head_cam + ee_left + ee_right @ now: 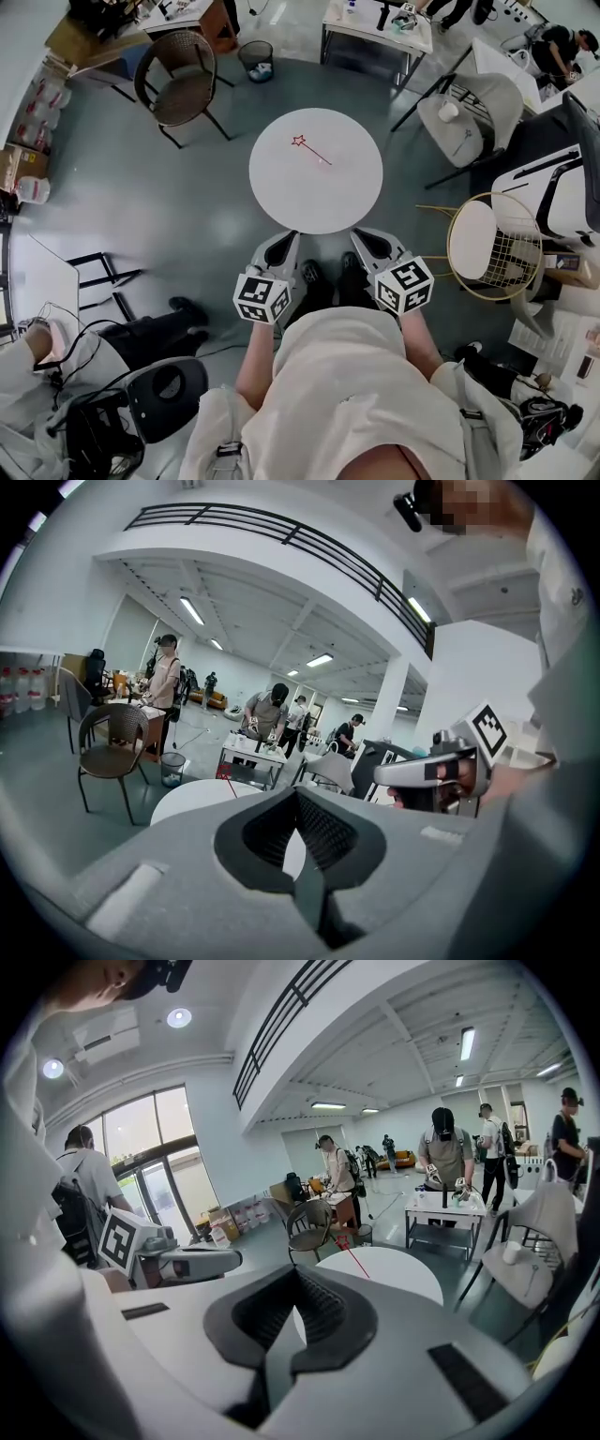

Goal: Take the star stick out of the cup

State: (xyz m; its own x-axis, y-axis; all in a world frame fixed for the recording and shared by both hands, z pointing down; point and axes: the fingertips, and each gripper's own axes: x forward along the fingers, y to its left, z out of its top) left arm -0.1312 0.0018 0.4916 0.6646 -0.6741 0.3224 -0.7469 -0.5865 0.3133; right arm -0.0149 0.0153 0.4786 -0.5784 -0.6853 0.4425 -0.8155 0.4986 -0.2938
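On the round white desk the star stick lies flat, star end toward the far left and the thin red shaft running toward the middle. No cup on the desk in any view. A white cup-like thing sits on a grey chair off to the right, well apart from the stick; can't tell if it's the task's cup.

Judgement: the stick is already out of any cup, so the take-out step looks done, or else not set up. Nothing looks left beyond that.

Left tongs are together with nothing between them. Right tongs are together too, empty. Both are held low by the person's body at the near edge of the desk, pointing out over it.

The stick is well apart from both tongs, ahead of them on the far half of the desk, roughly between their lines and a bit nearer the left one. Neither touches it.
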